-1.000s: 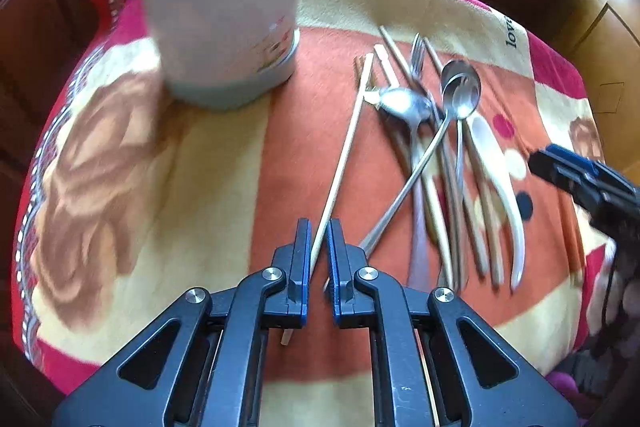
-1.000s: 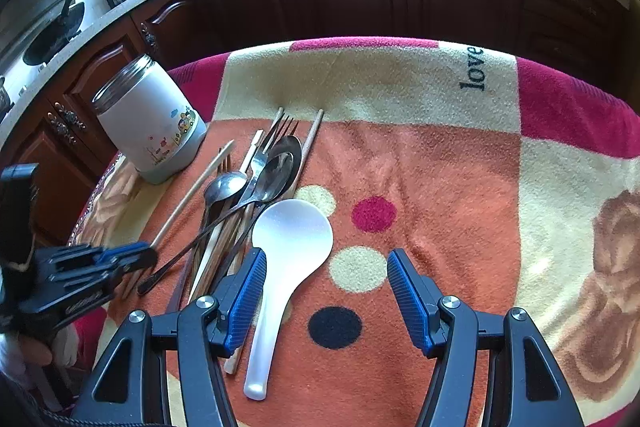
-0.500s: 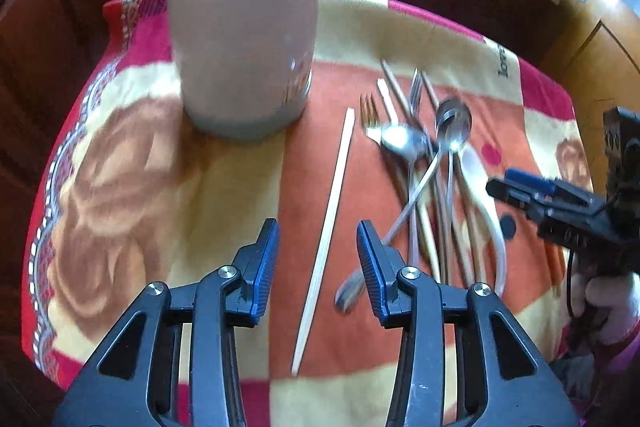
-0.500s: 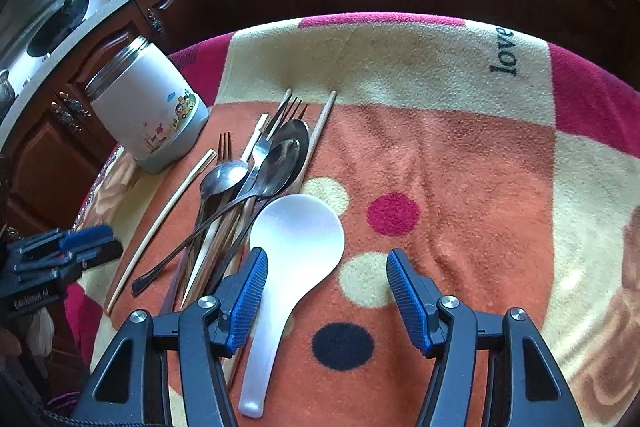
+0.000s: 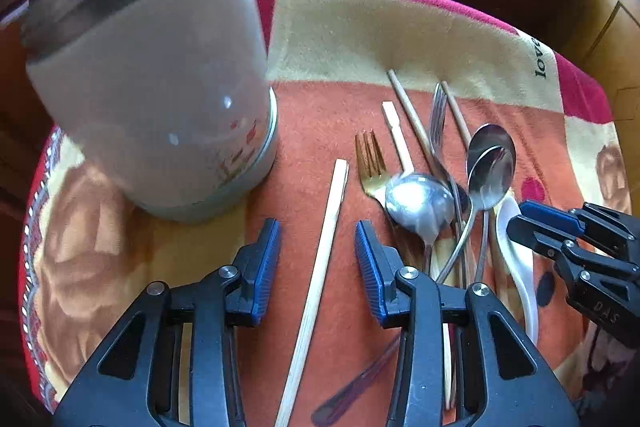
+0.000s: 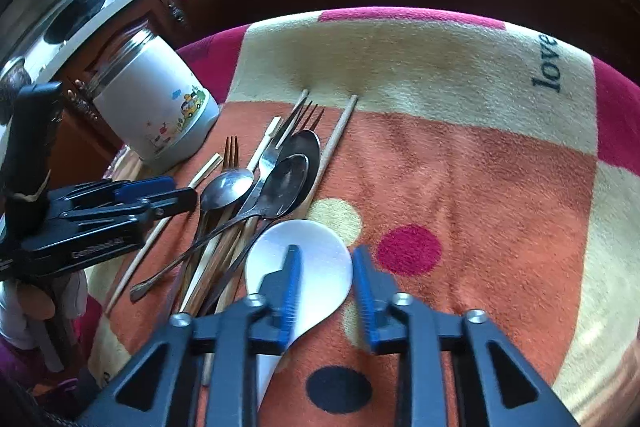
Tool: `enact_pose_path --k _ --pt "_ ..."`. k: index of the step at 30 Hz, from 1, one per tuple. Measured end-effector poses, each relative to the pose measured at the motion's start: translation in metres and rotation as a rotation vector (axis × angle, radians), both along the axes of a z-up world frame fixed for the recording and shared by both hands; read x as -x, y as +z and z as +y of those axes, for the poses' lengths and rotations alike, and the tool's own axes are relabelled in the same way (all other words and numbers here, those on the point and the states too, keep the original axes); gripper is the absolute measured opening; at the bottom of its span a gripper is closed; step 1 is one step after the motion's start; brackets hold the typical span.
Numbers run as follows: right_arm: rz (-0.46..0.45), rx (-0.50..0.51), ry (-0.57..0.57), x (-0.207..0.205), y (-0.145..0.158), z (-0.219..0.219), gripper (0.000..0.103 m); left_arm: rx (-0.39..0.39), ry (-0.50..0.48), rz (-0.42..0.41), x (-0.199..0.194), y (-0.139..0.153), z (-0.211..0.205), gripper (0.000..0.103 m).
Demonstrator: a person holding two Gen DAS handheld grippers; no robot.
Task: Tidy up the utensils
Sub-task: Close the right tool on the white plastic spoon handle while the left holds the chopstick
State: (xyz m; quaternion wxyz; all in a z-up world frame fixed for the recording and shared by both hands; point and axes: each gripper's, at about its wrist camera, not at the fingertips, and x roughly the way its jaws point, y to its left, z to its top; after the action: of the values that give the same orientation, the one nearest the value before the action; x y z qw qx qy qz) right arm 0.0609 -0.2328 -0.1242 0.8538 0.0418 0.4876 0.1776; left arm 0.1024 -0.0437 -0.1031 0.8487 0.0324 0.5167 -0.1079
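**Both grippers open over the utensil pile**

The left gripper [image 5: 318, 259] is seen with fingers spread, nothing grasped. A single pale chopstick [image 5: 320, 267] lies on the blanket [image 5: 340, 27] between the two blue pads [image 5: 264, 267]; contact with either pad cannot be told. A white jar [image 5: 160, 87] with a metal screw rim is placed far left, just beside the chopstick tip, slightly blurred. Small cartoon prints are seen on its side in the right wrist view [image 6: 160, 115]; no text on it can be read.

To the right, a loose pile is laid out: a gold fork [image 5: 370, 163], a steel spoon [image 5: 418, 205], a second spoon [image 5: 490, 167], a steel fork [image 5: 438, 115], more chopsticks [image 5: 408, 119], and a white ladle-spoon [image 5: 516, 259] at the right edge of the pile.

The right gripper [image 6: 324, 287] is held with fingers released, parted over the bowl of the white ladle-spoon [image 6: 300, 247], nothing clamped. Whether it is touched cannot be told.

"love" is printed in dark letters on the cream band of the blanket, far right [image 6: 546, 63]. Lettering on the left gripper body [image 6: 96, 249] is partly legible, starting "Ge"; "DAS" is read on the right gripper body [image 5: 604, 307].
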Motion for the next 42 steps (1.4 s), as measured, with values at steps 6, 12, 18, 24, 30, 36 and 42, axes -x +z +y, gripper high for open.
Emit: enact_pose_path --k 6,12,18,24,30,36,42 --pt "0.001 -0.041 0.002 0.009 0.000 -0.007 0.007 -0.004 -0.051 0.024 0.006 0.002 0.000 0.006" --pt "0.038 -0.084 0.028 0.023 0.001 -0.013 0.005 0.025 -0.057 0.067 0.026 0.007 0.021 0.006" --pt "0.070 -0.159 0.051 0.024 -0.001 -0.017 0.036 0.029 -0.045 0.040 0.023 0.017 0.028 0.021" --pt "0.053 -0.195 0.067 0.026 -0.006 -0.017 0.036 -0.014 -0.064 0.064 0.010 0.003 0.012 0.032" --pt "-0.004 -0.162 0.104 0.028 -0.009 -0.001 0.017 -0.040 -0.088 0.034 0.008 0.002 -0.003 0.027" --pt "-0.039 -0.177 0.093 0.038 0.007 -0.009 0.003 0.034 -0.099 0.054 0.014 0.008 0.007 0.006" --pt "-0.073 -0.166 0.107 0.049 0.027 -0.010 0.002 0.114 -0.082 0.021 0.032 0.030 0.023 0.006"
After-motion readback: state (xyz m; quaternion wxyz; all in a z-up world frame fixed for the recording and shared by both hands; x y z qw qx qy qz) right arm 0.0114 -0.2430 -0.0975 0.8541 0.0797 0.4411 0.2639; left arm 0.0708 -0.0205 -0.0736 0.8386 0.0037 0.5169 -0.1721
